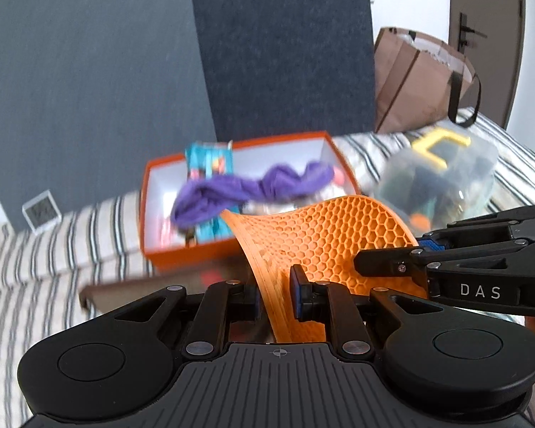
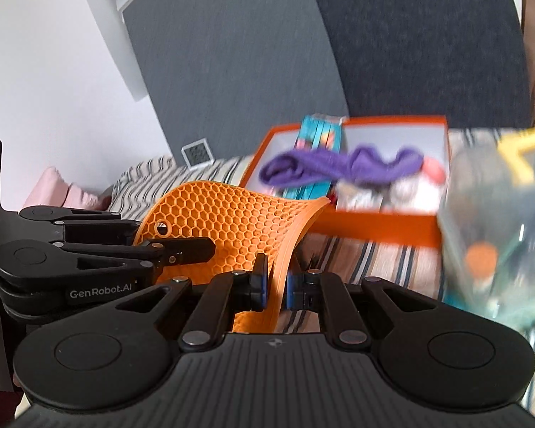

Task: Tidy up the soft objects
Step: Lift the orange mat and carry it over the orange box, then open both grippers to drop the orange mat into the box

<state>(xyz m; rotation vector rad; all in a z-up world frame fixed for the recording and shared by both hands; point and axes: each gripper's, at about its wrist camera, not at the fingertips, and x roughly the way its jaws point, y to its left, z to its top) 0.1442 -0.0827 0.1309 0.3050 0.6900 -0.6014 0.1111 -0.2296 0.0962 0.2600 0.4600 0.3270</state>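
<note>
Looking down the left wrist cam first: the left gripper (image 1: 275, 297) has its jaws part way apart, and one edge of the orange honeycomb mat (image 1: 317, 235) runs up between them. It lies against the left pad, but there's a visible gap to the right pad, so I honestly can't tell if that counts as a real pinch. The mat curls up and fans out ahead and to the right of the jaws, where the right gripper (image 1: 360, 260) comes in from the side and sits over its far edge. Straight ahead past the jaws is an orange box (image 1: 153, 185) on the striped bedding (image 1: 53, 249), with a purple cloth (image 1: 253, 189) draped across the stuff inside. Off to the right of the jaws is a clear plastic tub (image 1: 442, 178), and a brown paper bag (image 1: 410, 78) behind that.

Right wrist cam: the right gripper (image 2: 274, 290) has its jaws pressed in tight on the mat (image 2: 224, 221), pinching its edge between the blue pads. The sheet bows out ahead and to the left, and the left gripper (image 2: 210, 248) reaches onto it from that side. The box (image 2: 374, 228) with the purple cloth (image 2: 339, 166) is ahead and a bit right of the jaws, pretty blurry. The tub (image 2: 495, 221) is hard right.
</note>
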